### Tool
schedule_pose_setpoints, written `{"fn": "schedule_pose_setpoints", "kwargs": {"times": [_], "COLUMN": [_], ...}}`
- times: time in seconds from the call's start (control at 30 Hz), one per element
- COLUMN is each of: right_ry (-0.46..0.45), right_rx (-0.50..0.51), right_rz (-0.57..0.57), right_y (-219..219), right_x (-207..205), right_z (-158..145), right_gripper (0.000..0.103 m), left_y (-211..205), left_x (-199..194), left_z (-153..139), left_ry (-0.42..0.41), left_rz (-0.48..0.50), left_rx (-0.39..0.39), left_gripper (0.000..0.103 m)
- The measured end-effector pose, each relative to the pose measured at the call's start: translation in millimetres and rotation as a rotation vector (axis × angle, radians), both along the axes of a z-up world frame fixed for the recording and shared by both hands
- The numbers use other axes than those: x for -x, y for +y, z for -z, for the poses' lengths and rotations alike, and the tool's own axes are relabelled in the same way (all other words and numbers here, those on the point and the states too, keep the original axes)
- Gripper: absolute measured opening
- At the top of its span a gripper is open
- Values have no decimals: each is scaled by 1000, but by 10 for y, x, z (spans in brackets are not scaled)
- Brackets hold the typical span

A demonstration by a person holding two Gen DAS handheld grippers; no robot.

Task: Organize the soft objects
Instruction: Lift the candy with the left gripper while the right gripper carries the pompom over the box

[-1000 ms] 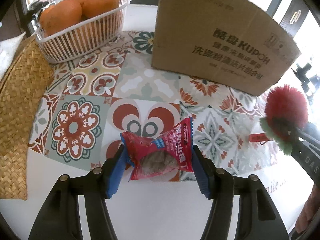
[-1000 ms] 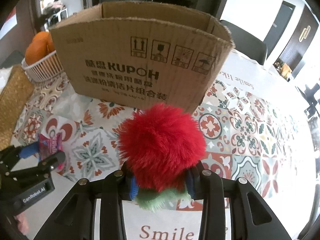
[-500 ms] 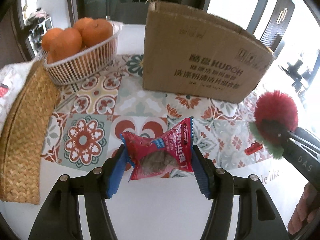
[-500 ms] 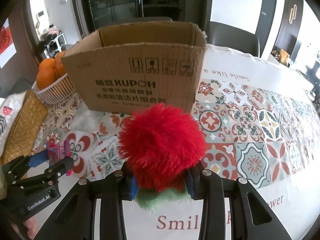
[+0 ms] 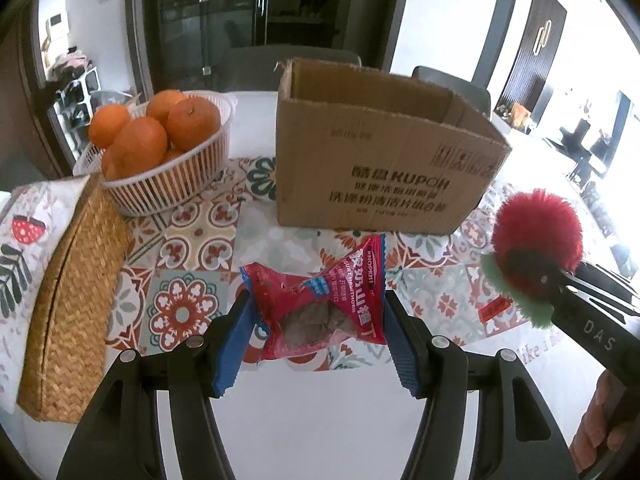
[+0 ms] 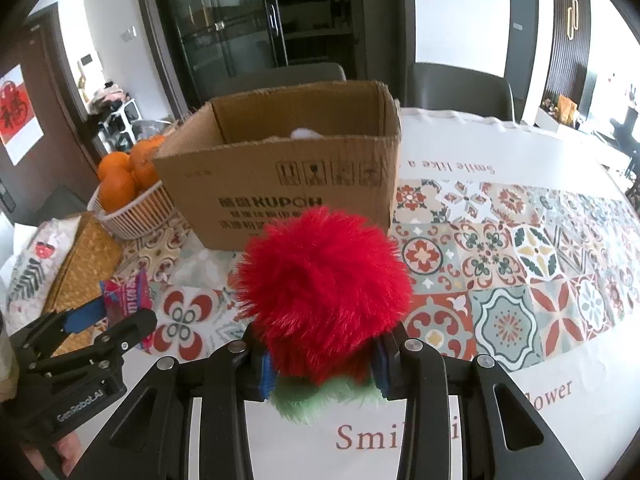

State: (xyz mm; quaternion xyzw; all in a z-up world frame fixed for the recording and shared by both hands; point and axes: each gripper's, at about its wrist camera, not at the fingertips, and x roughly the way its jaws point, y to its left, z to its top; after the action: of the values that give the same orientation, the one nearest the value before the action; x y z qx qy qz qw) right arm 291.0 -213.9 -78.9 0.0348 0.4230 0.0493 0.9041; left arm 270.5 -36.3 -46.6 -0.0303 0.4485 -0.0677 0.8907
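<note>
My left gripper (image 5: 318,336) is shut on a red snack packet (image 5: 320,304) and holds it above the table, in front of the open cardboard box (image 5: 376,160). My right gripper (image 6: 322,368) is shut on a fluffy red pom-pom toy with green base (image 6: 324,296), held above the table before the same box (image 6: 288,176). The toy (image 5: 536,232) shows at the right in the left wrist view; the packet (image 6: 126,296) and left gripper (image 6: 104,328) show at the left in the right wrist view. Something white (image 6: 302,133) lies inside the box.
A white basket of oranges (image 5: 160,168) stands left of the box. A woven straw case (image 5: 68,300) and a printed cloth (image 5: 24,240) lie at the left edge. The patterned tablecloth (image 6: 520,260) spreads to the right. Chairs (image 6: 460,88) stand behind the table.
Both grippers have risen and pulled back with their loads; the box now looks smaller and lower, and its open top and inside have come into view.
</note>
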Motion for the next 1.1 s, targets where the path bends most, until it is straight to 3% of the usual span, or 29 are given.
{"fn": "schedule_pose_setpoints", "kwargs": {"times": [1.1], "right_ry": [-263], "right_rx": [-16], "right_rz": [-18], "right_y": [61], "right_x": [-37], "right_z": [-988], "right_gripper": [38], "left_y": [-76], "left_x": [-238], "left_z": [-994], "left_ry": [-259], "left_rz": [90], "left_rx": [20], "left_gripper": [62]}}
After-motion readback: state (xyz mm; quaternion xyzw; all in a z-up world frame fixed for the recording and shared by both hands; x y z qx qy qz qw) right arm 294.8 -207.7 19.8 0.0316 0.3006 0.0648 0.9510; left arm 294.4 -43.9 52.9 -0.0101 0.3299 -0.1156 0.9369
